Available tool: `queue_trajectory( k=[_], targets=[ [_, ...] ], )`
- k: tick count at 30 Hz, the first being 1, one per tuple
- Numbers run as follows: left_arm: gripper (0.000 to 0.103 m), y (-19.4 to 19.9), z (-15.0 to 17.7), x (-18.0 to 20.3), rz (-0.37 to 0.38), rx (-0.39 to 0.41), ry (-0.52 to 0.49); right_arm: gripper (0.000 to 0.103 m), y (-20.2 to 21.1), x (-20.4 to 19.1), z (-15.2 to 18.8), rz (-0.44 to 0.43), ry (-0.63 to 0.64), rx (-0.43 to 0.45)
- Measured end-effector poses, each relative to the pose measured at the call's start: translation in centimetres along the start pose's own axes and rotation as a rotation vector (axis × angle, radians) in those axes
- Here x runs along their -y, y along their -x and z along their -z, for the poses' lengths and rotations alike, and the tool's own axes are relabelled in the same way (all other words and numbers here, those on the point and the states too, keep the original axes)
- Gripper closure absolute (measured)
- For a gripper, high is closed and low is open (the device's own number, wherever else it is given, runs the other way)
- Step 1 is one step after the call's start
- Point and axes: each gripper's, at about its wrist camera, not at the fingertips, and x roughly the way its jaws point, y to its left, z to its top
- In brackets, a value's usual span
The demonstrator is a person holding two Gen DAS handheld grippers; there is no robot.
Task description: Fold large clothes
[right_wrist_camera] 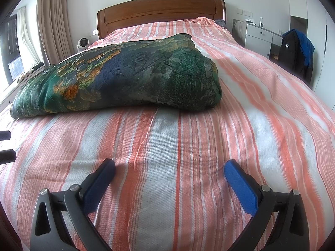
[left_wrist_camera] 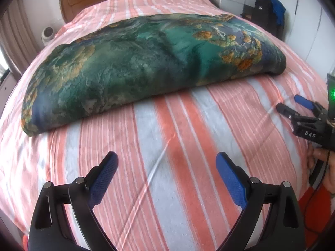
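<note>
Both tongs hang released and empty over the near end of the striped bed sheet (right_wrist_camera: 178, 146): left tongs (left_wrist_camera: 166, 163), right tongs (right_wrist_camera: 169, 171). Beyond them, well apart, the folded green patterned garment (left_wrist_camera: 134, 67) lies across the bed, before the wooden headboard (right_wrist_camera: 161, 10).

Bed with salmon-pink and white striped cotton sheet (right_wrist_camera: 209, 146), sheet creased near foot edge. Curved brown wooden headboard (right_wrist_camera: 161, 10) at far end. Small round white fan (right_wrist_camera: 83, 42) beside bed's far left corner. Beige pleated curtain (right_wrist_camera: 52, 21) behind it. White drawer cabinet (right_wrist_camera: 258, 39) off far right corner; dark jacket with blue cloth (right_wrist_camera: 297, 50) hung just beside it.
</note>
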Motion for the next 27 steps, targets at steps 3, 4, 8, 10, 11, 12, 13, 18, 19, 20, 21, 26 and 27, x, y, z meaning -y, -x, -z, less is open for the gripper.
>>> queue_trajectory(
  k=[3, 4, 8, 10, 11, 12, 13, 18, 19, 20, 21, 26, 27],
  targets=[
    [0.008, -0.1, 0.1, -0.1, -0.002, -0.005, 0.004, 0.000, 0.0, 0.0, 0.0, 0.000, 0.000, 0.000],
    [0.008, -0.1, 0.1, -0.2, -0.002, -0.006, 0.005, 0.000, 0.0, 0.0, 0.0, 0.000, 0.001, 0.000],
    [0.008, -0.2, 0.0, -0.3, -0.002, -0.007, 0.012, 0.000, 0.0, 0.0, 0.0, 0.000, 0.001, 0.000],
    [0.008, -0.2, 0.2, -0.2, -0.003, -0.006, 0.015, 0.000, 0.0, 0.0, 0.0, 0.000, 0.001, 0.001],
    [0.008, -0.2, 0.2, -0.3, -0.003, -0.007, 0.017, 0.000, 0.0, 0.0, 0.0, 0.000, 0.001, 0.001],
    [0.008, -0.2, 0.3, -0.3, -0.005, -0.007, 0.018, 0.000, 0.0, 0.0, 0.1, 0.000, 0.001, 0.001],
    [0.008, -0.2, 0.4, -0.5, -0.007, -0.006, 0.020, 0.000, 0.0, 0.0, 0.1, 0.000, 0.002, 0.001],
    [0.008, 0.2, 0.4, -1.3, -0.014, -0.002, 0.046, 0.001, 0.6, 0.0, -0.1, 0.009, 0.000, 0.001],
    [0.008, 0.5, 0.5, -1.7, -0.012, 0.010, 0.056, 0.001, 1.5, 0.1, -0.3, 0.022, -0.008, 0.030],
    [0.008, 0.8, 0.6, -2.1, -0.012, 0.021, 0.064, 0.001, 2.2, 0.3, -0.5, 0.015, -0.023, 0.061],
    [0.008, 0.9, 0.7, -2.4, -0.015, 0.028, 0.071, 0.001, 3.1, 0.6, -0.8, -0.011, -0.056, 0.097],
    [0.008, 0.7, 0.8, -4.1, -0.027, 0.016, 0.096, 0.001, 2.2, 4.3, -3.9, -0.339, -0.438, 0.128],
    [0.008, 0.9, 0.8, -4.4, -0.030, 0.019, 0.100, 0.001, 0.9, 5.0, -4.3, -0.375, -0.519, 0.100]
  ],
)
